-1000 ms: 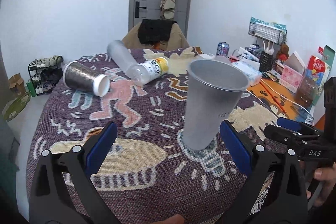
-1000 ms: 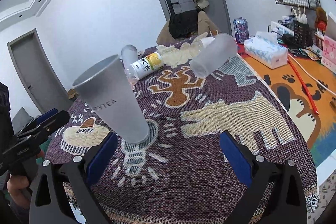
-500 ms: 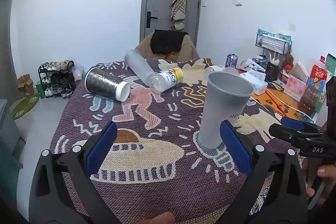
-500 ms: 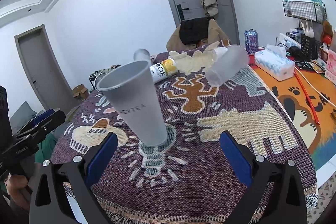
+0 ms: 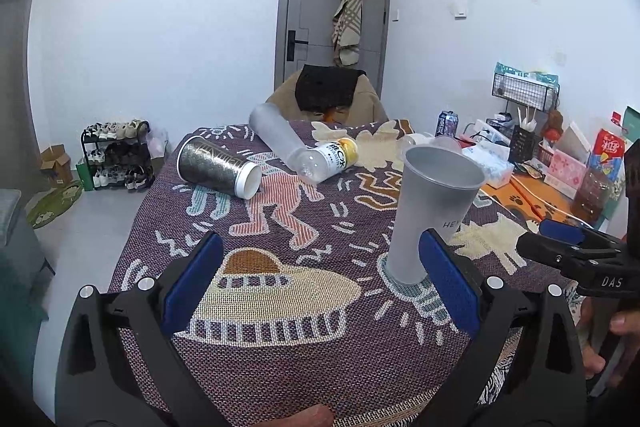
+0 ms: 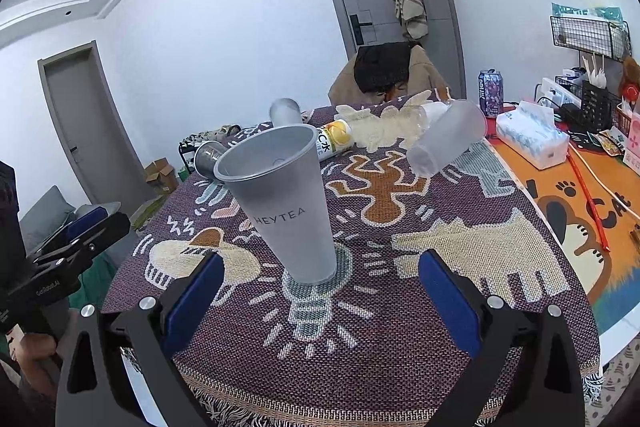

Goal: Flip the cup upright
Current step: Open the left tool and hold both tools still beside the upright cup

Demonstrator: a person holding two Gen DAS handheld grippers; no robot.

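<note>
A grey HEYTEA cup [image 5: 430, 215] stands upright, mouth up, on the patterned table cloth [image 5: 280, 331]; it also shows in the right wrist view [image 6: 286, 203]. My left gripper [image 5: 320, 287] is open and empty, near the table's front edge, with the cup just beyond its right finger. My right gripper [image 6: 320, 301] is open and empty, a little short of the cup. The right gripper also shows at the right edge of the left wrist view [image 5: 576, 253]. The left gripper shows at the left edge of the right wrist view [image 6: 64, 247].
Lying on the cloth behind: a dark glitter cup [image 5: 218, 167], a frosted clear cup [image 5: 276, 137], a yellow-label bottle [image 5: 328, 159] and another frosted cup [image 6: 448, 137]. A tissue box [image 6: 532, 137], a can [image 6: 490, 93] and desk clutter stand to the right.
Both grippers have drawn back and up from the cup, which stays standing upright. Both stay open.
</note>
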